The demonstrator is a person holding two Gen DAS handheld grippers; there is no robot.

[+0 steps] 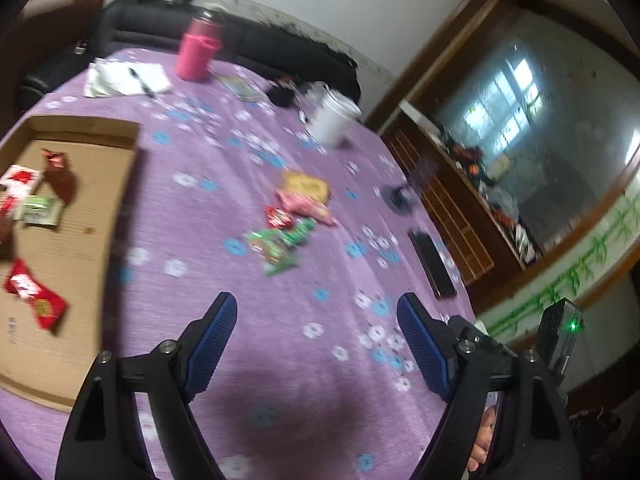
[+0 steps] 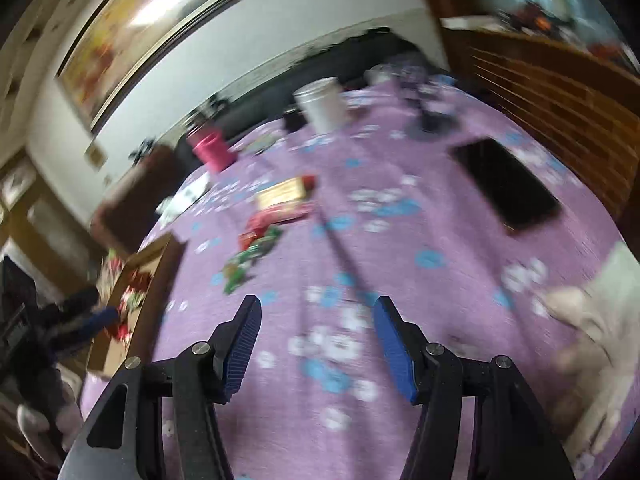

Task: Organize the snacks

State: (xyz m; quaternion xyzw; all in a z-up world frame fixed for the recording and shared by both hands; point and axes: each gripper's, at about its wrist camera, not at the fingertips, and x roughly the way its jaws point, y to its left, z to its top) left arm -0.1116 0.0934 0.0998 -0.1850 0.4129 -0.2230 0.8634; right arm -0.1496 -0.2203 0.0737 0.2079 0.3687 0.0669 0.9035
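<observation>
Two grippers are in my views, and both stand spread with nothing between the pads: the left gripper (image 1: 317,308) and the right gripper (image 2: 316,312) each hang over bare purple flowered tablecloth (image 1: 224,152). Both pictures are blurred, so I report small details with reserve.

Loose snacks (image 1: 294,220) lie in a small heap near the middle of the table, well ahead of both grippers: a yellow packet at the far end, pink and red wrappers next, green wrappers nearest. The cardboard tray (image 1: 86,240) sits at the left side of the table and already holds several packets, among them a red packet (image 1: 34,294) near its near end.

Further off I see a pink cup (image 1: 198,48), a white tin (image 1: 334,118), and a black phone (image 1: 432,264) at the right, apart from the heap
</observation>
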